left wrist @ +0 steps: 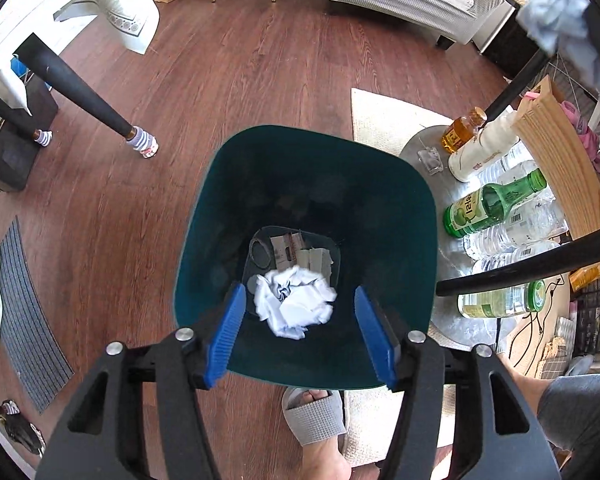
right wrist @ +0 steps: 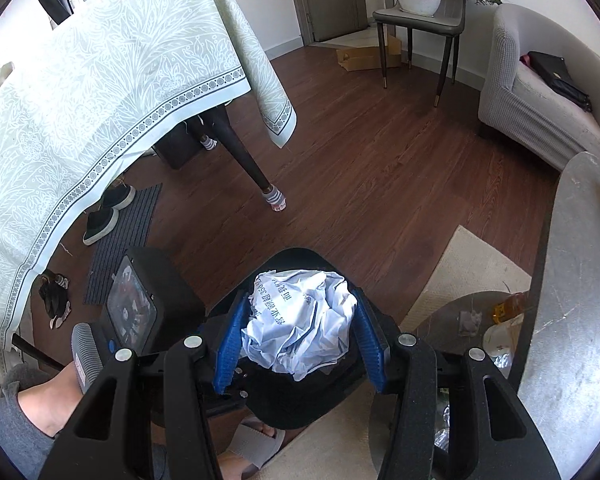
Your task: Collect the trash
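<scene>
A dark green bin (left wrist: pixel 400 200) stands on the wood floor right below my left gripper (left wrist: pixel 300 290). That gripper points down into it, open, its blue pads apart and touching nothing. A crumpled white paper (left wrist: pixel 296 304) lies at the bin's bottom on flat scraps of card (left wrist: pixel 300 254). My right gripper (right wrist: pixel 300 296) is shut on a crumpled pale-blue printed paper ball (right wrist: pixel 300 332), held just above the bin's near rim (right wrist: pixel 300 254). The same ball (left wrist: pixel 556 12) shows at the top right of the left wrist view.
A low round table (left wrist: pixel 420 152) to the right of the bin carries a green glass bottle (left wrist: pixel 496 204), an amber bottle (left wrist: pixel 464 128) and several clear plastic bottles. A person's slippered foot (left wrist: pixel 312 412) stands by the bin. A black table leg (left wrist: pixel 80 88) and a doormat with shoes (left wrist: pixel 28 312) are at the left.
</scene>
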`<state>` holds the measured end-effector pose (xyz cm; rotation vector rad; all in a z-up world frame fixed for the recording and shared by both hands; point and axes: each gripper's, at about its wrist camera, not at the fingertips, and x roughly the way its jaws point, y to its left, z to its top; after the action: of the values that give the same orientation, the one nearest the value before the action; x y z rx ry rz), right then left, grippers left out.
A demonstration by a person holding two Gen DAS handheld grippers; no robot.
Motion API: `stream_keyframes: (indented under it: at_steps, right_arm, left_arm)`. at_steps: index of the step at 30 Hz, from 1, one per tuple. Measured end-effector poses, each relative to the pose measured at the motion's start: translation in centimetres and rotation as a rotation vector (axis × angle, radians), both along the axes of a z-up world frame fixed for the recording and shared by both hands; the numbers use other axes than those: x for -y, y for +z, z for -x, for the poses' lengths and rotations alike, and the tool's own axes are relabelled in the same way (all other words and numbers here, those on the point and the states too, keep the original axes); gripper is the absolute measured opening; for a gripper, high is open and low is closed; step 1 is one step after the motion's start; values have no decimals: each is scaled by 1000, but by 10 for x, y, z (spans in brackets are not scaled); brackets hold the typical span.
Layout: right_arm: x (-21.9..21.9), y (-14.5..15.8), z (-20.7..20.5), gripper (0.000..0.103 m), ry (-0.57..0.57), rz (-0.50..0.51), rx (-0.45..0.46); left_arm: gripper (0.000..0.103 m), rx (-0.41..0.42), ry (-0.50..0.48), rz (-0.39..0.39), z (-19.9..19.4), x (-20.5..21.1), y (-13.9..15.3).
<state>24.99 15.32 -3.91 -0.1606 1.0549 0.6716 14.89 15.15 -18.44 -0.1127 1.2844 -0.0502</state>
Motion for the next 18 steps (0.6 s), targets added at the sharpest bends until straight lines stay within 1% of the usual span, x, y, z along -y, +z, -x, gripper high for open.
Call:
stream_keyframes:
  at_steps: [2, 5, 8, 9, 14, 16, 17, 18]
  right_arm:
    - [-3, -6, -2, 52, -8, 14, -7]
    - [-7, -15, -7, 52, -20, 15, -24]
    - [-13, -26, -10, 52, -26, 52, -19]
    - [-14, -30, -11, 52, -27, 56, -27]
    - [-13, -51, -13, 52, -38, 85, -59]
    - [-12, -59, -12, 52, -40, 91, -71]
    - [-12, -63, -12, 52, -38, 95, -78]
    - [-13, -67, -11, 52, -33, 96, -85]
  left_arm:
    - [64, 3, 8, -3, 2, -5, 3]
    - [62, 33, 24, -5, 7, -12, 13]
    - [58, 86, 41, 6, 13, -20, 32]
    - [55, 107, 49, 9, 15, -23, 39]
    - [50, 207, 77, 46, 21, -29, 75]
    - [49, 247, 75, 16, 22, -26, 89]
    - [45, 269, 72, 7, 22, -23, 96]
    - [41, 288, 73, 18, 22, -22, 103]
